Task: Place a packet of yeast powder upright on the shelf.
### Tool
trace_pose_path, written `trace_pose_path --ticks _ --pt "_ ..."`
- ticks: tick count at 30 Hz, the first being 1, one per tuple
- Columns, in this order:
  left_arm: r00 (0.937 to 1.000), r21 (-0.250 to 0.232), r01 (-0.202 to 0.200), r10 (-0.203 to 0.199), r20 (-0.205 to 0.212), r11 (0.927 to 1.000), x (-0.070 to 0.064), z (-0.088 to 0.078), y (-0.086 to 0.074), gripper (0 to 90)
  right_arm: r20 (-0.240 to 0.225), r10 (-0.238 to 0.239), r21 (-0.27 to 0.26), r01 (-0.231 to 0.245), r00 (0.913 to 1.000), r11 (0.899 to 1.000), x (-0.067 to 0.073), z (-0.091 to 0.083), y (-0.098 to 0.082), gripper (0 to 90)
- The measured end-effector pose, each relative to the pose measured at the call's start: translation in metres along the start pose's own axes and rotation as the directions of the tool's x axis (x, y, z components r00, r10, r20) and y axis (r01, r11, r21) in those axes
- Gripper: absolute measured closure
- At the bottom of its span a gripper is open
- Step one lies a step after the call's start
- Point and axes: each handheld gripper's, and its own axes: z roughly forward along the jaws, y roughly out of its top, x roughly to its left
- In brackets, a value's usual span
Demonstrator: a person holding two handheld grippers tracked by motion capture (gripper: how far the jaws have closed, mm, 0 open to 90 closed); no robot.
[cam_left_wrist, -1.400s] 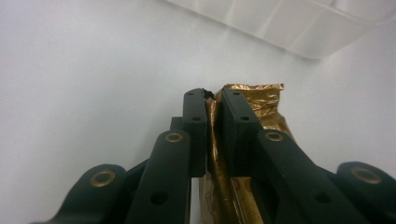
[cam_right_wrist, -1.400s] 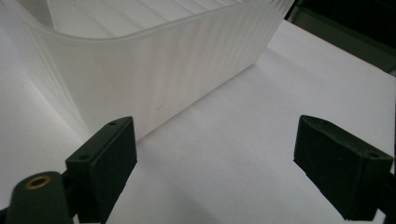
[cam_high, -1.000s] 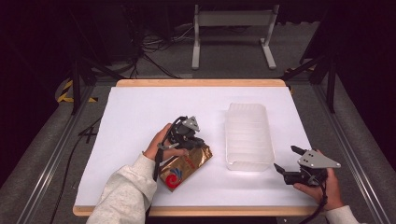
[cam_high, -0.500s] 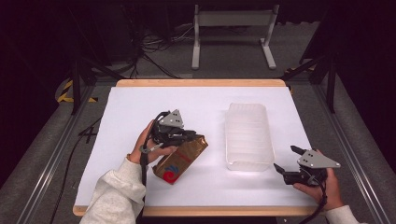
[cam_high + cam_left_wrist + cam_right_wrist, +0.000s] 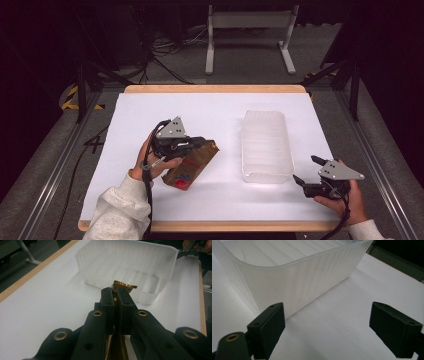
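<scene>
A shiny brown-gold snack packet [image 5: 191, 163] with a red and blue mark hangs tilted just above the white table, left of centre. My left gripper [image 5: 206, 143] is shut on the packet's upper edge; in the left gripper view the gold foil edge [image 5: 124, 286] sticks out past the closed jaws of the left gripper [image 5: 116, 291]. A clear ribbed plastic bin [image 5: 265, 146] stands right of centre, its wall [image 5: 130, 277] just beyond the packet. My right gripper [image 5: 306, 171] rests open near the bin's near right corner [image 5: 294, 287], nothing between its jaws.
The white table top [image 5: 150, 115] has a wooden rim. A metal stand [image 5: 248, 20] and cables lie on the floor behind the table. Dark frame rails run along both sides.
My left gripper has lifted the packet off the table and drawn it leftward, tilting it more upright. The right gripper has kept still.
</scene>
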Motion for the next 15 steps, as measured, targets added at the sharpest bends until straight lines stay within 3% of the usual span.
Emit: trace_pose_path --ticks 6,12,15 --pt "0.9994 -0.048 0.025 -0.026 -0.022 0.9985 -0.001 -0.006 -0.002 85.8 0.000 0.004 0.001 -0.004 1.0000 1.000 0.000 0.000 0.000 13.9" --pt "0.9966 -0.144 0.040 -0.050 -0.066 0.9887 -0.001 -0.011 0.000 86.1 0.000 0.004 -0.003 -0.004 1.0000 1.000 0.000 0.000 0.000 13.9" --pt "0.9972 -0.171 0.033 -0.043 -0.061 0.9848 -0.001 -0.011 0.002 86.1 0.000 0.006 -0.006 -0.006 1.0000 1.000 -0.001 0.000 0.000 13.8"
